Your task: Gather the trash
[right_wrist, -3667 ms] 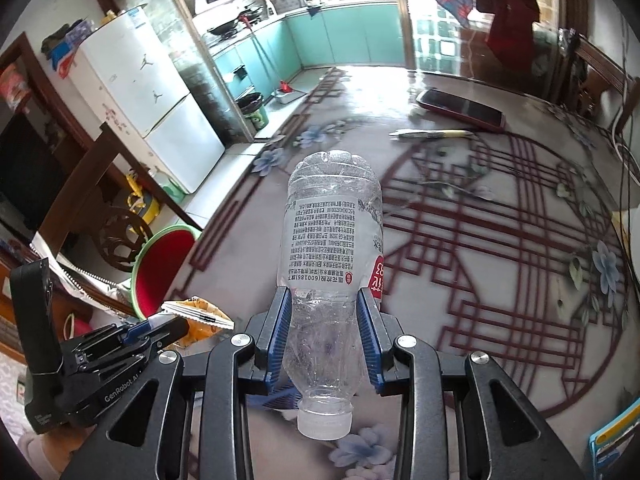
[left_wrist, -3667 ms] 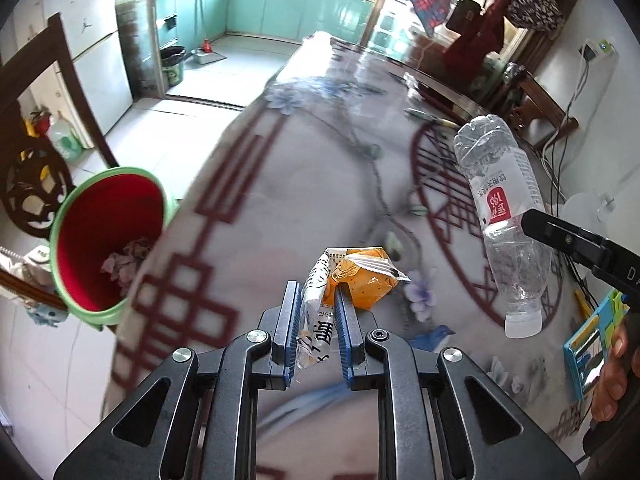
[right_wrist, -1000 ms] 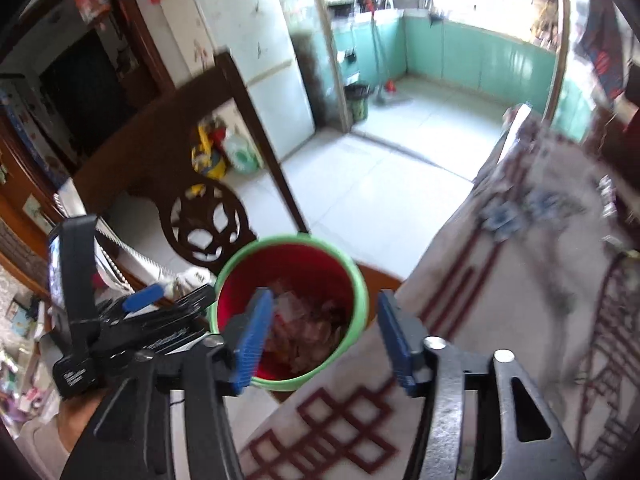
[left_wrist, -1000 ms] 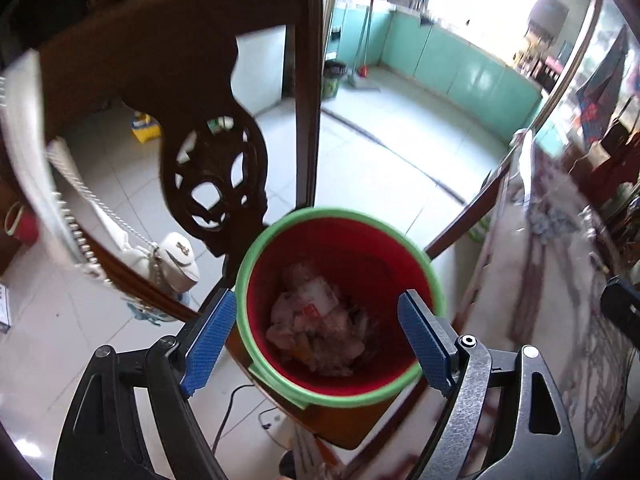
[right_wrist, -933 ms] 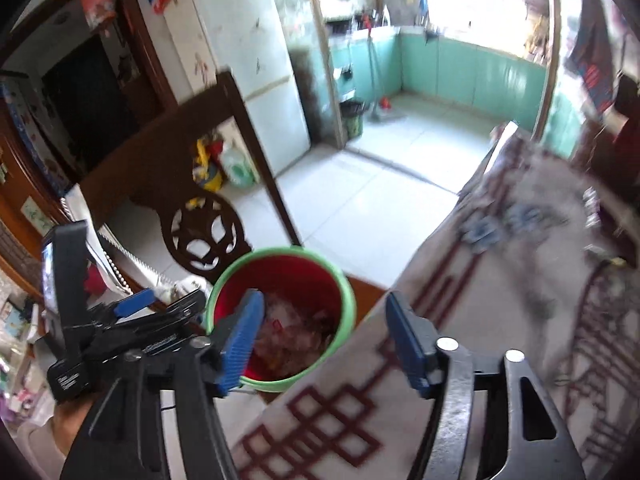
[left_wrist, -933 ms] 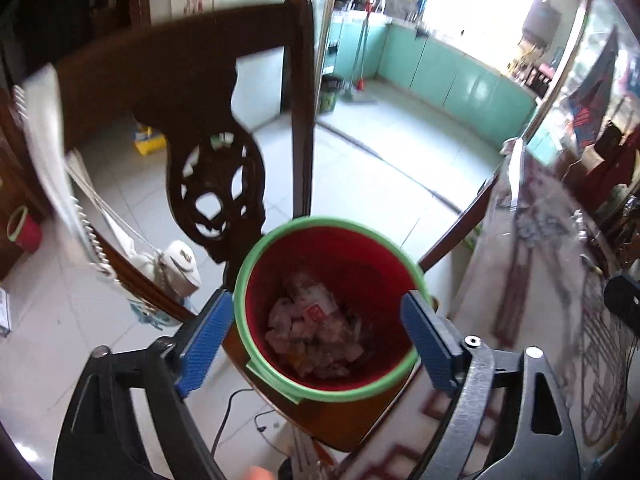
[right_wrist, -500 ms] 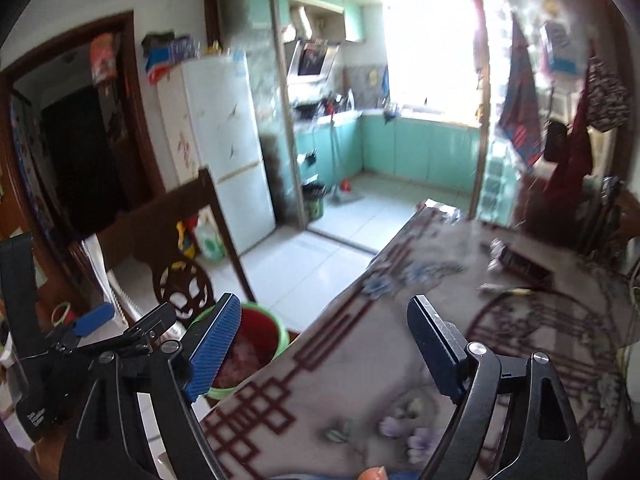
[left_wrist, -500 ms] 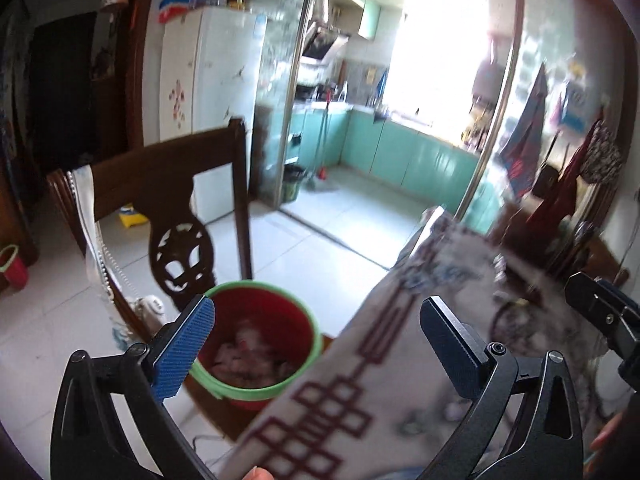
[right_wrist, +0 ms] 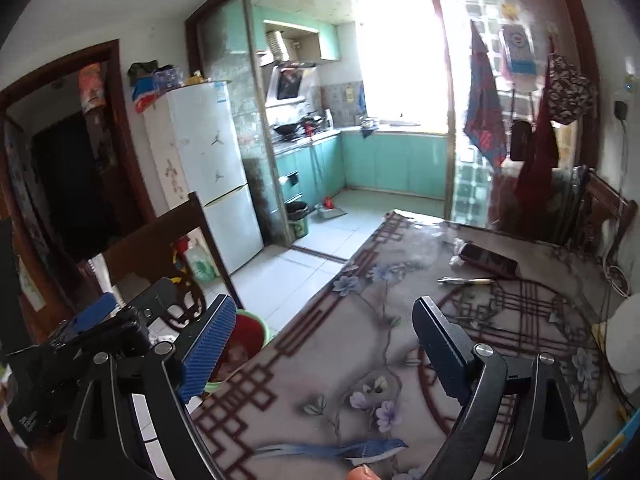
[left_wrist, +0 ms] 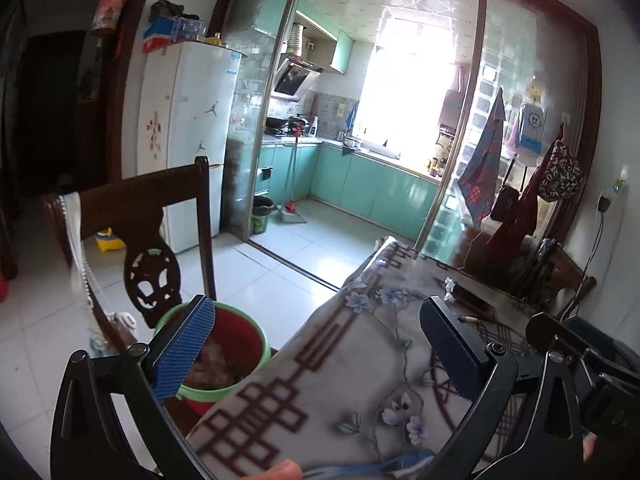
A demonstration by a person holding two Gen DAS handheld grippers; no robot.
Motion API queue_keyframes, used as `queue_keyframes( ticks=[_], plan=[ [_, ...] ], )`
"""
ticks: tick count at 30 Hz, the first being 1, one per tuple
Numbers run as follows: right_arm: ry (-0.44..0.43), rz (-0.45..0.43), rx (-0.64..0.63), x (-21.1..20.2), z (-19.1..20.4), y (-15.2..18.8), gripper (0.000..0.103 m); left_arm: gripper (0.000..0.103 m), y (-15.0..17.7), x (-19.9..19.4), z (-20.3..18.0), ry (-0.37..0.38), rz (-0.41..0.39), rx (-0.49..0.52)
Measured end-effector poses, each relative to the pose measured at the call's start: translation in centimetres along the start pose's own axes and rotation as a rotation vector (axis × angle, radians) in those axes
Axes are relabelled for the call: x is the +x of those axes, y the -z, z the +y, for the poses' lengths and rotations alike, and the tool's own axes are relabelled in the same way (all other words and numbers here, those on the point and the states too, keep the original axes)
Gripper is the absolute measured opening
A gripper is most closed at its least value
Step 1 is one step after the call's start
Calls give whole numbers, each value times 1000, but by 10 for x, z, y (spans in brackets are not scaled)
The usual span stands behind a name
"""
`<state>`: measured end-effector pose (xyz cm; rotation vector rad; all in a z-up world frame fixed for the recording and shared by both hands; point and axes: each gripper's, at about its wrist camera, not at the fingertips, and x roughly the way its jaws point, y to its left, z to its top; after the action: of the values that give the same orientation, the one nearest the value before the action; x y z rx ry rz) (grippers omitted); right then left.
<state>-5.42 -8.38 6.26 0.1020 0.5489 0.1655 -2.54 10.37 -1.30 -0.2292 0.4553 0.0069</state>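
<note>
The table (right_wrist: 500,320), under a cloth with dark red lattice and flowers, fills the lower right of both views, its near left corner jutting toward the cameras. A dark wooden chair (left_wrist: 160,216) stands at the table's left edge, and behind it a white fridge (left_wrist: 192,132) stands against the wall beside the kitchen doorway. The bin (left_wrist: 236,344), red inside with a green rim, sits on the floor between the chair and the table's left edge, below the near corner; crumpled trash (left_wrist: 212,364) lies in it, partly hidden by the left gripper's finger. The left gripper (left_wrist: 316,352) is held above the table's near left corner with its jaws wide apart and nothing between them; its left finger (left_wrist: 184,352) lines up over the bin and the right one over the cloth, neither touching anything. The right gripper (right_wrist: 320,356) is just beside it, over the same near edge, jaws equally wide and empty; its blue pads (right_wrist: 206,352) face bare cloth. Each gripper shows at the edge of the other's view. Toward the table's far edge lies a dark phone (right_wrist: 488,260), with a small white wad (right_wrist: 456,258) touching its left end and a pen (right_wrist: 466,280) just in front of it.
</note>
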Motion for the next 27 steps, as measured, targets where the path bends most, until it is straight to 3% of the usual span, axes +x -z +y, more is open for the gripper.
queue_keyframes(
  ticks=[5,15,27],
  plan=[
    [58,-23,-20,-9,-4,0,90,103,9,-3,-13,-53,31,72],
    [81,-26,-13,-11,-13,-2,90,103,11,-4,-18,-112,38,97],
    [106,-20,1,-8,-21,-3,90,103,9,-2,-20,-71,50,80]
  ],
)
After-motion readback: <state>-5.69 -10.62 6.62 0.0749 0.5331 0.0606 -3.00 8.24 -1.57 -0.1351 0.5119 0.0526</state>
